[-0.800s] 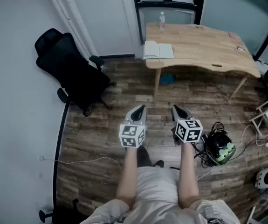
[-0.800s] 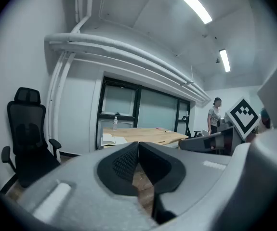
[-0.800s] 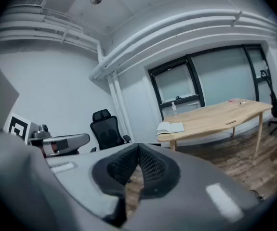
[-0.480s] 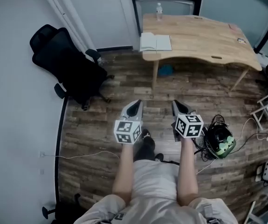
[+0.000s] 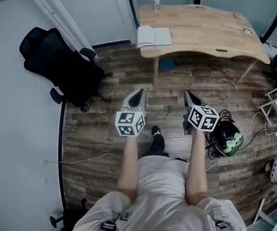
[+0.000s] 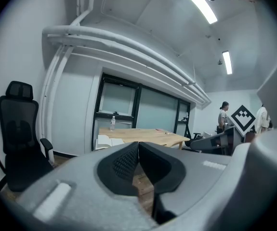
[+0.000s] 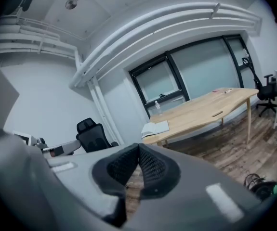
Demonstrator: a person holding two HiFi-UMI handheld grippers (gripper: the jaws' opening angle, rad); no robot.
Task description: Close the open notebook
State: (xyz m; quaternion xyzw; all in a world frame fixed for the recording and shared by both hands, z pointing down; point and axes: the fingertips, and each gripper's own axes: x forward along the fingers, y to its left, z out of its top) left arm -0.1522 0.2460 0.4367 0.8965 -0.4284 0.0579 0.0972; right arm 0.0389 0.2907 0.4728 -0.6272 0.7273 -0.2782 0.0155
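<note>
Stepping forward since the earlier frames, the person now shows one foot (image 5: 156, 132) ahead, between the grippers. The left gripper (image 5: 138, 94) and right gripper (image 5: 189, 96) each have jaws pressed together on nothing. The open notebook (image 5: 154, 36) lies at the desk's (image 5: 210, 35) left corner, well apart from both. This looks like the approach; next, reach the notebook and fold one side over.

Pale matt wood desk (image 5: 205, 28), worn wood-plank floor (image 5: 95, 129), paper notebook (image 5: 153, 36)
</note>
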